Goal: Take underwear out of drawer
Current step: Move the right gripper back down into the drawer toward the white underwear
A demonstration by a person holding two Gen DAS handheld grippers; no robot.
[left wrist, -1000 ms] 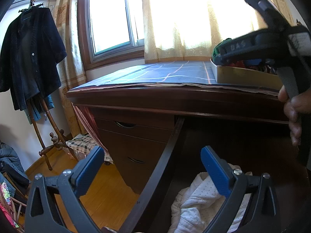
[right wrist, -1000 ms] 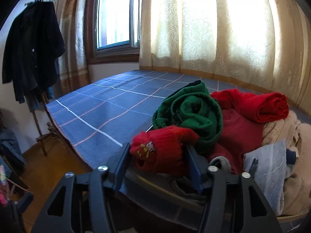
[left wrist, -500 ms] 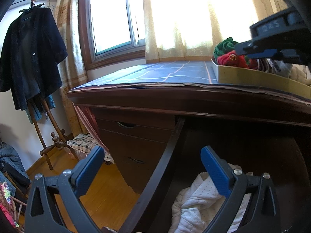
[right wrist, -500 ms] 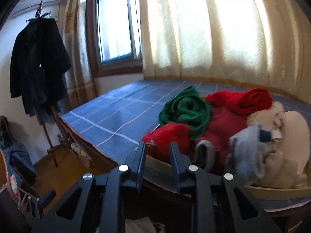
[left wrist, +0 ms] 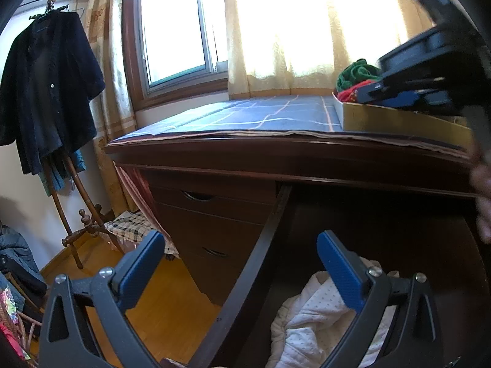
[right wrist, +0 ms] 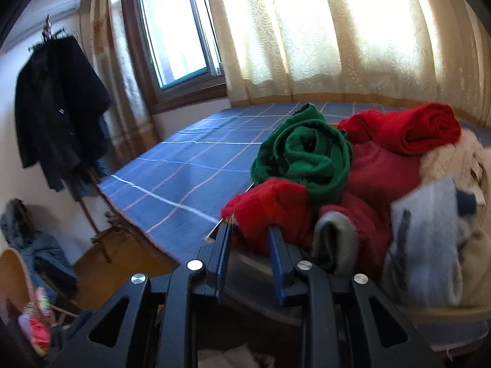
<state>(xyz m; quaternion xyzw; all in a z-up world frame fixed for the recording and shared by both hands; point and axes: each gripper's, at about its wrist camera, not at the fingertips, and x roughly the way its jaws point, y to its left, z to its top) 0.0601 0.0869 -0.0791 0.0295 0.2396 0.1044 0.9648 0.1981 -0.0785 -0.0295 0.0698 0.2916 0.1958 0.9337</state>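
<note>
my right claw (right wrist: 249, 227) has just been closing: a second ago its jaws stood wide round the red knit piece (right wrist: 270, 205) at the near left corner of the box (left wrist: 399, 119), and now they are narrow, with only a slim gap. the tips sit at the near edge of that red piece, and i see no pad pressing on it, so i judge it dropped off and the right claw free again

my left claw (left wrist: 239, 239) has not stirred; it hangs wide and empty over the open drawer (left wrist: 264, 245), whose left side wall runs up between its two fingers. the white dotted underwear (left wrist: 310, 322) lies in the drawer's near part, just under my right-hand finger, not yet touched, so the task's own pick is to come

the desk top's front edge (left wrist: 276, 150) overhangs the drawer's back, so there is little headroom there; the near part is open from above, and the left claw must shift right to clear the wall
</note>
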